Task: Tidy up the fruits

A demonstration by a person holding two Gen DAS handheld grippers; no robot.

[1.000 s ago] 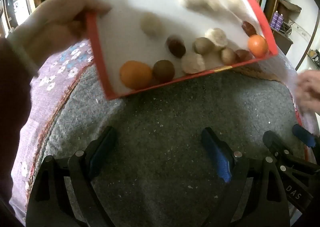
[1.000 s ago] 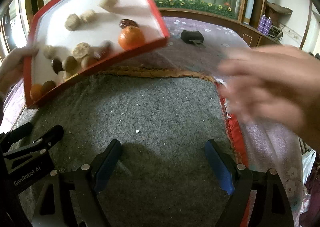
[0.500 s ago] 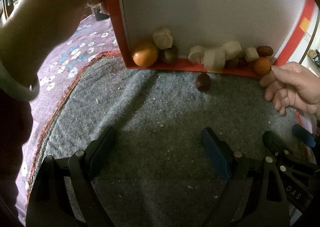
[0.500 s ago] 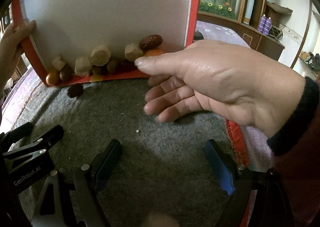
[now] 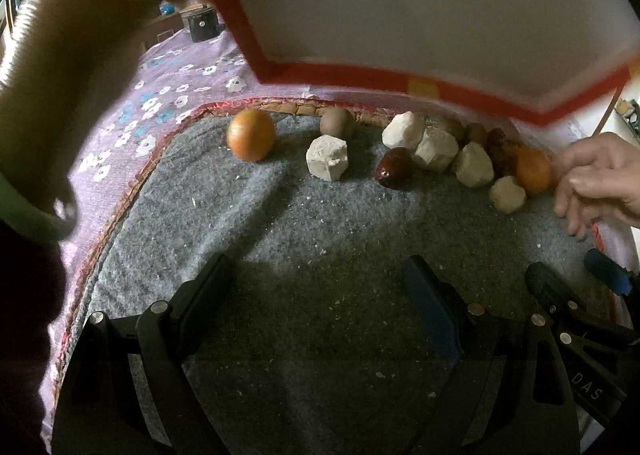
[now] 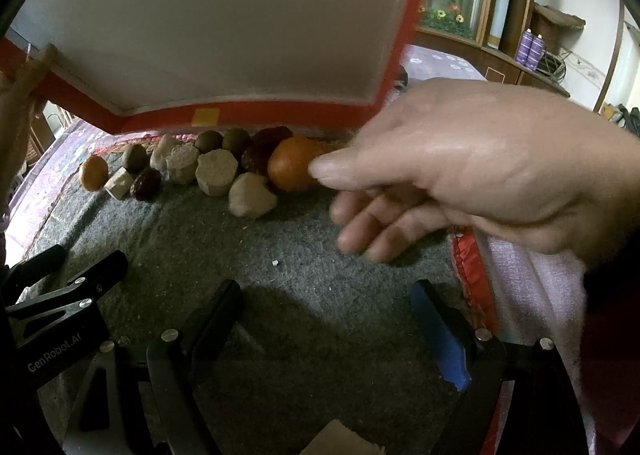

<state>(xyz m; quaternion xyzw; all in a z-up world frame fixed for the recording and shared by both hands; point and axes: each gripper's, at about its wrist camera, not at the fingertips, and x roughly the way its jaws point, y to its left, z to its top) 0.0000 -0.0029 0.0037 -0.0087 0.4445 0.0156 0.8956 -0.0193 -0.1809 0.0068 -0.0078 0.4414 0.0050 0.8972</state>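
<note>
**Fruit strewn along the far edge of the grey mat**

Grey felt mat [image 5: 320, 239] covers the middle of a table spread with a purple flowered cloth [image 5: 160, 111]; wooden cabinets [image 6: 516, 15] line the room behind. Above the mat a red-rimmed white tray [image 5: 400, 15] is tipped up on edge and blurred, held at its left side by a bare hand [image 6: 16, 111].

Along the mat's far edge lie the fruits. One orange [image 5: 251, 134] sits alone at the left end, with a brown round fruit [image 5: 335, 122] just beside it. A pale chunk [image 5: 327, 157] and a dark red date [image 5: 394, 173] lie a little nearer the cameras. To the right, several more pale chunks [image 5: 436, 149] crowd together, touching, with small brown fruits and another date behind them. A second orange [image 6: 294, 169] rests at the right end of the row, and another bare hand [image 6: 472, 171] reaches in with its fingertip at or just touching that orange; the blur makes contact hard to judge.

Both tools rest low over the near part of the mat. The left gripper [image 5: 316, 303] has its fingers spread wide with nothing between them. The right gripper [image 6: 326, 319] likewise shows its fingers wide apart and holding nothing.
</note>
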